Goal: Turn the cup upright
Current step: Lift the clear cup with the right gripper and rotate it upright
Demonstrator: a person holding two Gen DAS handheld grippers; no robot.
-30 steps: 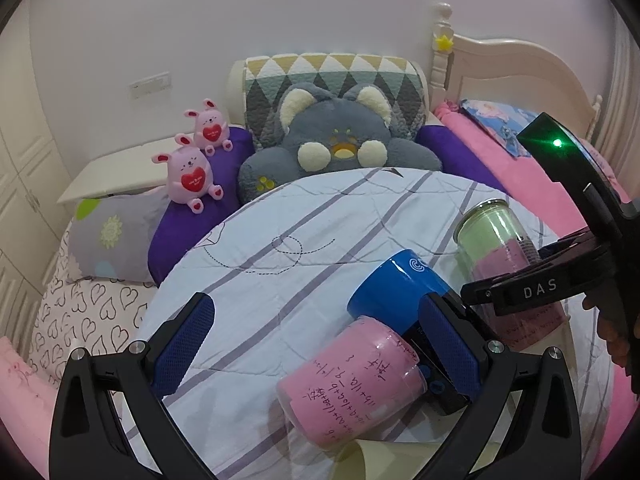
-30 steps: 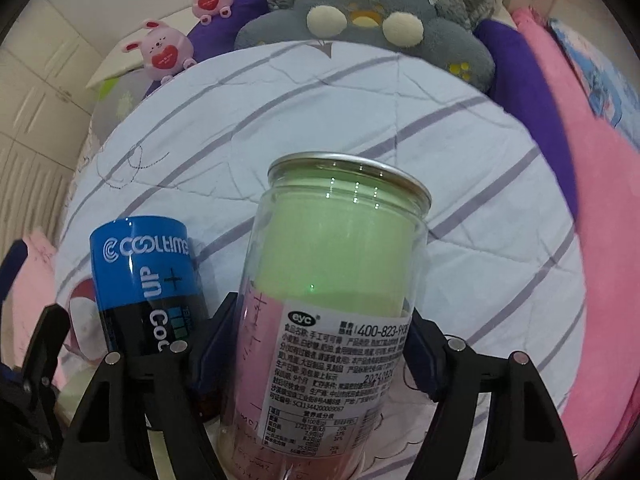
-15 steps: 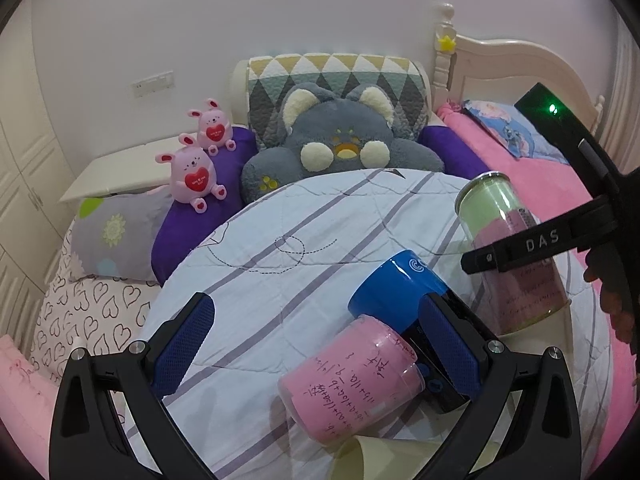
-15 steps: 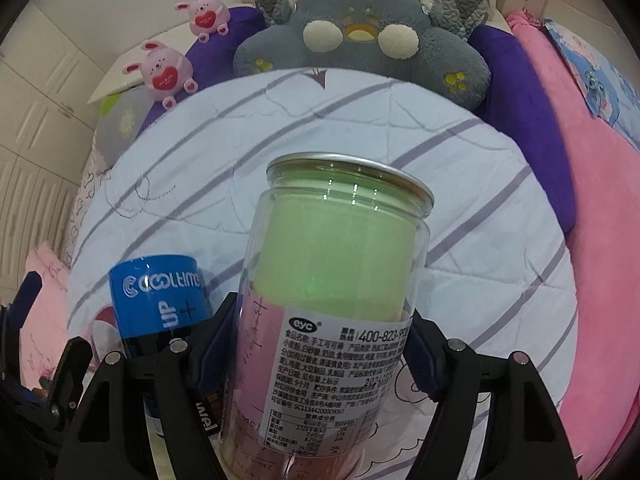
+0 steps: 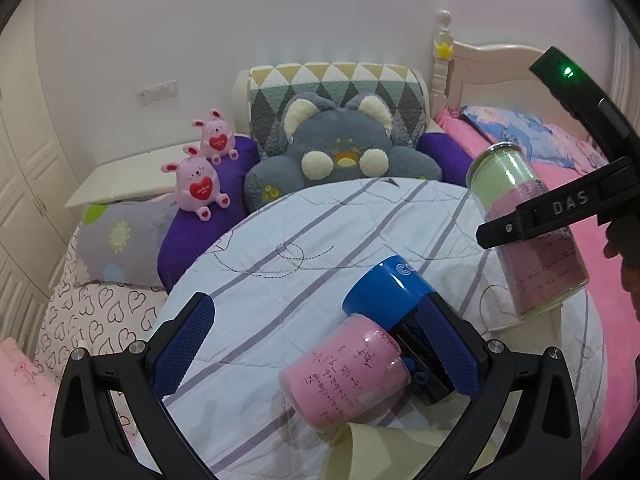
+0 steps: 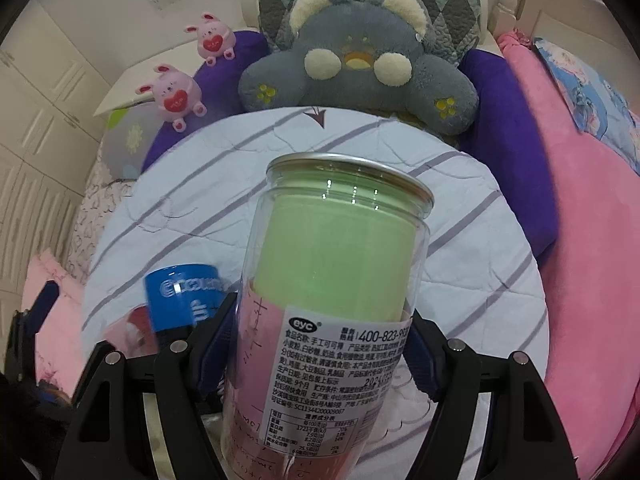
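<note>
My right gripper (image 6: 320,344) is shut on a clear plastic cup (image 6: 332,300) with green and pink paper inside and a white label. It holds the cup off the quilt, tilted with its metal-rimmed end up and away; the cup also shows in the left wrist view (image 5: 524,232). My left gripper (image 5: 316,340) is open and empty, low over the quilt. A blue cup (image 5: 388,292) and a clear cup with pink paper (image 5: 344,376) lie on their sides by its right finger (image 5: 448,344).
A round surface with a white striped quilt (image 5: 304,232) holds the cups. A grey plush cushion (image 5: 340,156), two pink bunny toys (image 5: 196,184) and purple pillows sit behind it. A pale yellow cup (image 5: 384,452) lies at the front edge. Pink bedding lies right.
My right gripper has lifted the green-and-pink cup off the quilt, up and to the right. The left gripper and the other cups have stayed in place.
</note>
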